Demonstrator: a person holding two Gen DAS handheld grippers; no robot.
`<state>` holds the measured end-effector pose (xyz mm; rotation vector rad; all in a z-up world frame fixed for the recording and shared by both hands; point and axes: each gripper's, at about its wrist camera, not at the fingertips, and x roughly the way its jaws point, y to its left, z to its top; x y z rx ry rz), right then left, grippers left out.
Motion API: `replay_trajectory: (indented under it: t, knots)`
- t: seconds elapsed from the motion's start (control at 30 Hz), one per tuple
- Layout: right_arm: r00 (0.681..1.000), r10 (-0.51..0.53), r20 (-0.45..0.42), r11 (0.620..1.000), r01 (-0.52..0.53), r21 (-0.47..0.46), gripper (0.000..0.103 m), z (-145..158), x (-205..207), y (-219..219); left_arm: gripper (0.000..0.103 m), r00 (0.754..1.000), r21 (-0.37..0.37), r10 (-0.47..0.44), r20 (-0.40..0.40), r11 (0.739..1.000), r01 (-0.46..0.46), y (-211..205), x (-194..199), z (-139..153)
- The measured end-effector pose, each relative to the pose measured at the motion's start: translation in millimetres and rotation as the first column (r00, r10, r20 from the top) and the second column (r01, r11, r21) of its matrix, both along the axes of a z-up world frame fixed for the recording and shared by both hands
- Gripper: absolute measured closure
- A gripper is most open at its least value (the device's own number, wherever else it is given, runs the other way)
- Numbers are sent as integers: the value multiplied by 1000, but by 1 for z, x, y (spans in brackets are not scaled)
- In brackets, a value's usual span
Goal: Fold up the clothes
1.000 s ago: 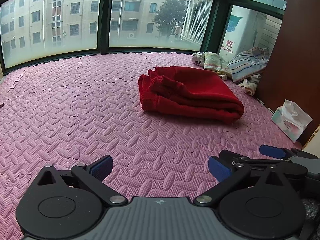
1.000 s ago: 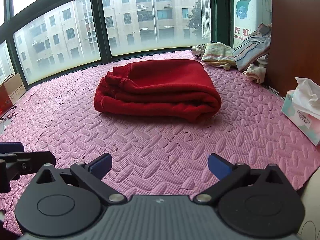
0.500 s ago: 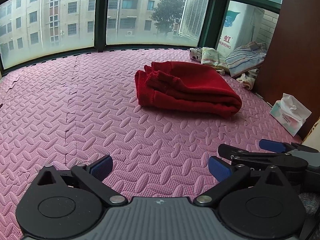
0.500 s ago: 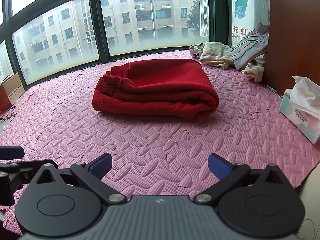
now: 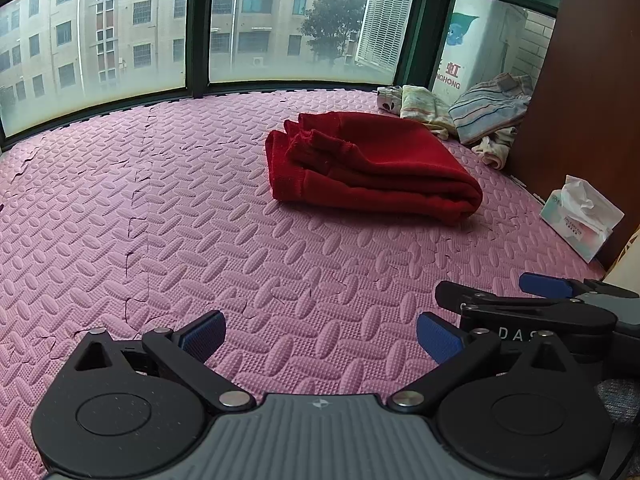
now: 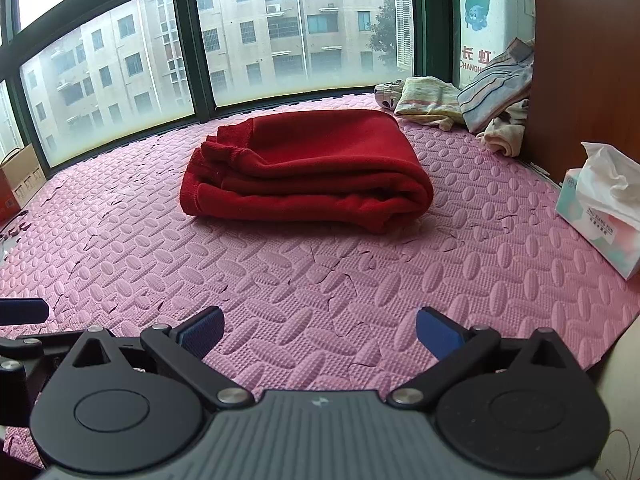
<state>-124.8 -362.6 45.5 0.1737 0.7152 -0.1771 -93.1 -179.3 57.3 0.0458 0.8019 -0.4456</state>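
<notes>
A red garment (image 5: 372, 166) lies folded in a thick bundle on the pink foam mat; it also shows in the right wrist view (image 6: 308, 170). My left gripper (image 5: 320, 334) is open and empty, low over the mat, well short of the garment. My right gripper (image 6: 318, 332) is open and empty too, also short of the garment. The right gripper shows at the lower right of the left wrist view (image 5: 532, 308). The left gripper's blue pad (image 6: 24, 309) shows at the left edge of the right wrist view.
A pile of unfolded clothes (image 5: 468, 114) lies in the far right corner by a brown cabinet (image 5: 592, 80); the pile also shows in the right wrist view (image 6: 464, 102). A tissue pack (image 6: 604, 204) stands at the right. A cardboard box (image 6: 18, 176) sits far left. Windows line the back.
Both grippers have drawn back slightly from the folded red garment and stayed open. The garment has not moved.
</notes>
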Motion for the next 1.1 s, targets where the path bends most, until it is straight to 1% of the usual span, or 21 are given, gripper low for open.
replay_trajectory:
  t: [1.1]
  knots:
    - [1000, 19, -21, 1000, -19, 7, 0, -4, 3, 3, 0, 1000, 12, -5, -14, 1000, 5, -3, 1, -5]
